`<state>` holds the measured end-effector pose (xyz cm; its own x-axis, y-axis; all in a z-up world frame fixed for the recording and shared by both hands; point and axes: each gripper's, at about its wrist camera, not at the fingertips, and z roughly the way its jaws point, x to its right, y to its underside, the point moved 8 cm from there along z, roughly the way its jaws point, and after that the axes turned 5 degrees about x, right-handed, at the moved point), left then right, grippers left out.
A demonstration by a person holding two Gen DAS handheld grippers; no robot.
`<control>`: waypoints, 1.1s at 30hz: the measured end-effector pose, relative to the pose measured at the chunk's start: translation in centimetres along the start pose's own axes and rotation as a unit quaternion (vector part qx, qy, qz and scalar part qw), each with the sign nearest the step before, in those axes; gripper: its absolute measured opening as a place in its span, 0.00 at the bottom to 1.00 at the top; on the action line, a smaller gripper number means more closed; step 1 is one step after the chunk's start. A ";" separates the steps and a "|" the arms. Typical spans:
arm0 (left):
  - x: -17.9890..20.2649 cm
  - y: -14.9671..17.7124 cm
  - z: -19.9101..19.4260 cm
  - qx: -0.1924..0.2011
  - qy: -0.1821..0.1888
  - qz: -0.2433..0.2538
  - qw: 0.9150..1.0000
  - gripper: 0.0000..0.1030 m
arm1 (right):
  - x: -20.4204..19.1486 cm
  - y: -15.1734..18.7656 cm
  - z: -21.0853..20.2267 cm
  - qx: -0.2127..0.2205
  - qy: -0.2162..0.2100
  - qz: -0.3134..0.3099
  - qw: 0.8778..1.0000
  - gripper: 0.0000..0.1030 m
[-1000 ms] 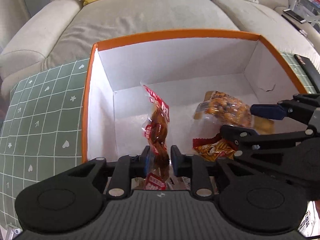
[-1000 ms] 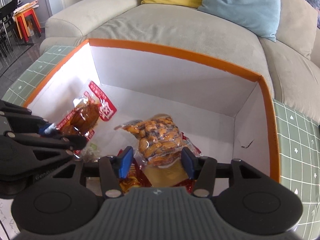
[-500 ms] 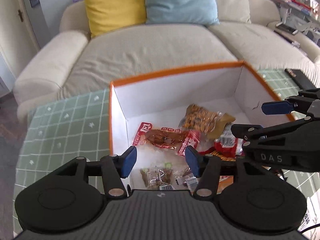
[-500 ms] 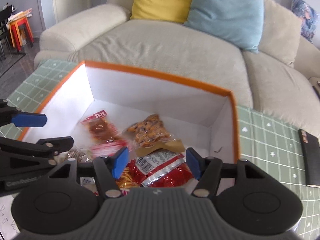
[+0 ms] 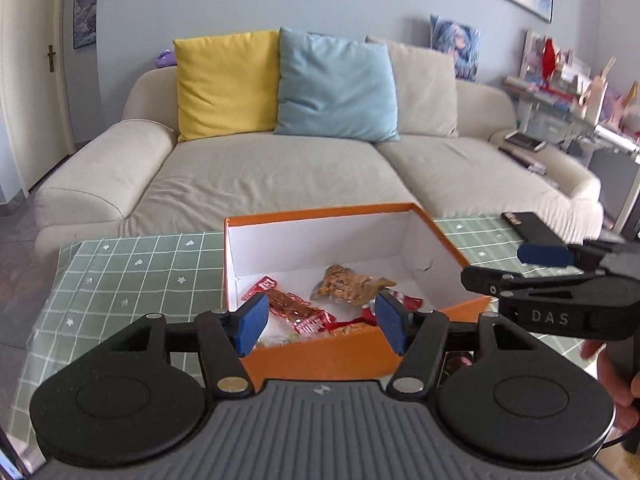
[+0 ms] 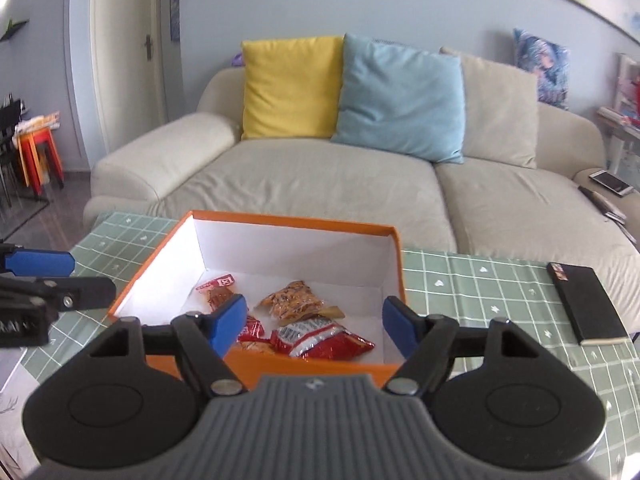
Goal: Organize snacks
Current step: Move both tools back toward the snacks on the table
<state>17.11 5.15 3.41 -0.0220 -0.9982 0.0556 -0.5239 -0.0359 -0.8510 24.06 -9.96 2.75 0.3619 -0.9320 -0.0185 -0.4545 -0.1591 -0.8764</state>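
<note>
Before a cream sofa, on the green-checked bench (image 5: 120,280), the orange box (image 6: 312,366) at lower centre now holds the snacks (image 6: 292,300), both released as the left gripper (image 5: 320,322) and right gripper (image 6: 316,326) drew back, fingers opening, empty.

Snack packets (image 5: 304,322) at the box's (image 5: 320,356) near end were hidden by its front wall; print was unreadable. A hand (image 5: 618,380) was cut off at frame edge.

Snack packets (image 6: 304,320) lie in the box (image 6: 394,264) on the table (image 6: 472,284); sofa (image 6: 320,176) behind.
</note>
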 end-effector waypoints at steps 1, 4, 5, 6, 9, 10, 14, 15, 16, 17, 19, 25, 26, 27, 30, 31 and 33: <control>-0.1 0.4 -0.4 0.001 0.000 -0.005 1.000 0.70 | 0.0 0.5 -0.8 0.006 0.000 0.004 1.000 0.71; -0.3 2.0 -1.4 0.006 -0.003 -0.013 1.000 0.70 | 0.1 2.3 -2.7 0.013 0.011 0.016 1.000 0.71; -0.2 2.7 -1.7 0.007 -0.004 -0.013 1.000 0.70 | 0.2 3.1 -3.2 0.014 0.016 0.020 1.000 0.71; -0.2 3.4 -1.9 0.005 -0.005 -0.010 1.000 0.70 | 0.3 3.8 -3.7 0.013 0.022 0.025 0.999 0.71; 0.1 5.7 -2.0 -0.008 -0.004 -0.005 1.000 0.70 | 0.6 6.4 -4.7 0.003 0.042 0.039 0.998 0.75; 0.2 6.6 -2.0 -0.014 -0.003 -0.006 1.000 0.70 | 0.8 7.3 -5.0 -0.002 0.047 0.045 0.998 0.76; 0.5 9.9 -1.5 -0.044 -0.007 -0.002 0.999 0.70 | 1.6 11.2 -5.5 -0.031 0.069 0.058 0.995 0.76; 0.6 10.8 -1.5 -0.052 -0.008 0.003 0.999 0.70 | 1.9 12.1 -5.6 -0.038 0.077 0.058 0.995 0.76; 0.7 11.7 -1.4 -0.062 -0.009 0.007 0.998 0.70 | 2.1 12.9 -5.6 -0.045 0.085 0.058 0.994 0.76; 0.7 12.4 -1.3 -0.069 -0.009 0.007 0.998 0.70 | 2.3 13.9 -5.8 -0.051 0.092 0.059 0.993 0.76; 0.7 14.1 -1.1 -0.080 -0.008 -0.002 0.997 0.70 | 2.9 15.8 -5.9 -0.070 0.109 0.068 0.989 0.78; 0.8 17.3 0.6 -0.122 -0.011 -0.015 0.992 0.70 | 3.9 21.0 -4.6 -0.151 0.101 0.122 0.976 0.83; 0.8 17.6 0.8 -0.126 -0.013 -0.018 0.992 0.70 | 3.9 21.5 -4.2 -0.162 0.097 0.133 0.973 0.83; 0.6 17.8 1.0 -0.128 -0.014 -0.021 0.991 0.70 | 3.9 22.0 -4.1 -0.169 0.094 0.145 0.970 0.83; 0.2 17.9 1.6 -0.131 -0.018 -0.028 0.991 0.70 | 4.4 22.6 -3.2 -0.182 0.094 0.169 0.964 0.83; 0.0 18.0 1.7 -0.131 -0.019 -0.030 0.991 0.70 | 4.5 22.7 -2.8 -0.183 0.095 0.174 0.963 0.83; -0.3 18.0 2.1 -0.133 -0.021 -0.033 0.990 0.70 | 4.7 22.5 -2.0 -0.184 0.095 0.178 0.962 0.84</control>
<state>9.44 4.74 -13.00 0.0529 -0.9955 0.0792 -0.7286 -0.0927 -0.6786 13.93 -18.56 -16.12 -0.0101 -0.9858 -0.1674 -0.7920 0.1101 -0.6005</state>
